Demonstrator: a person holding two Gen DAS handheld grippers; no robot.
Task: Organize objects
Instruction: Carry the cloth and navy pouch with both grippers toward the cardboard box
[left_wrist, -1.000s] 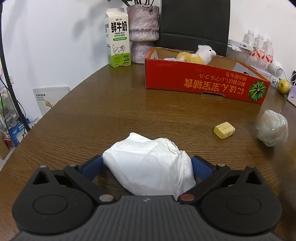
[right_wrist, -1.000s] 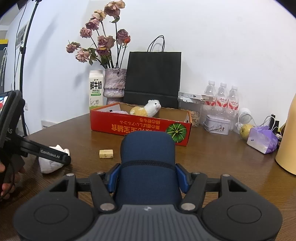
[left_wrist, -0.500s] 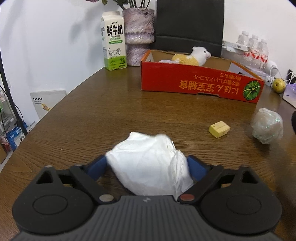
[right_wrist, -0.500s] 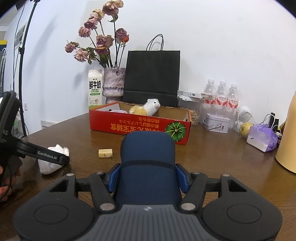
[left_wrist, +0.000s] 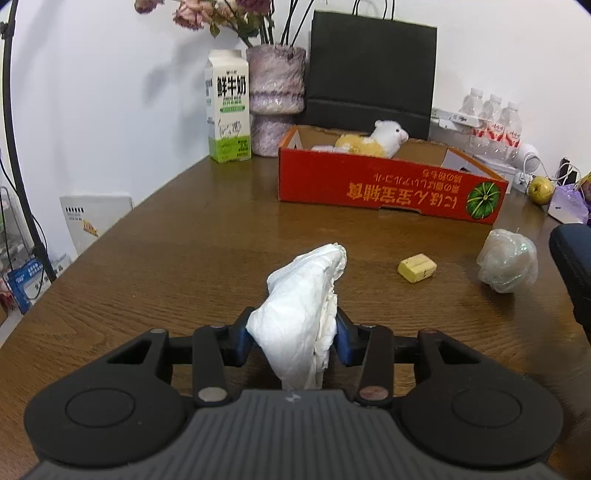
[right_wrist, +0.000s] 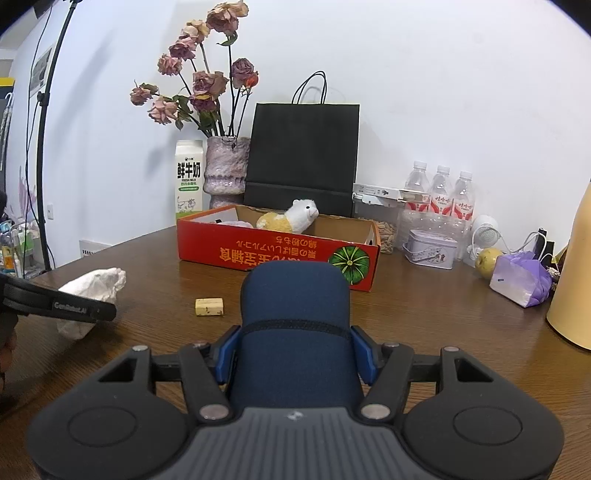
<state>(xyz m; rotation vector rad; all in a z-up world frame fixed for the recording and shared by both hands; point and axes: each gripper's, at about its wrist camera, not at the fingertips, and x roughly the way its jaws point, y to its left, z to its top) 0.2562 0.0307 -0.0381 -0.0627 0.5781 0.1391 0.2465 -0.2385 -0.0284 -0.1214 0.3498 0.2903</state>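
Since the earlier frame, my left gripper (left_wrist: 293, 338) has just been closing on the crumpled white tissue (left_wrist: 303, 310), which was a wide, loose heap and is now squeezed into a tall narrow wad. Both blue pads (left_wrist: 242, 341) press its sides, so I read it as gripped, at 6 o'clock in the left wrist view on the worktop (left_wrist: 184, 258). At 2 o'clock lie a yellow block (left_wrist: 417, 267) and a clear plastic ball (left_wrist: 506, 260); the red box (left_wrist: 388, 188) with the plush toy (left_wrist: 373, 142) sits at 1 o'clock. My right gripper (right_wrist: 295, 354) is unchanged, clamped on a dark blue padded cylinder (right_wrist: 295, 317).
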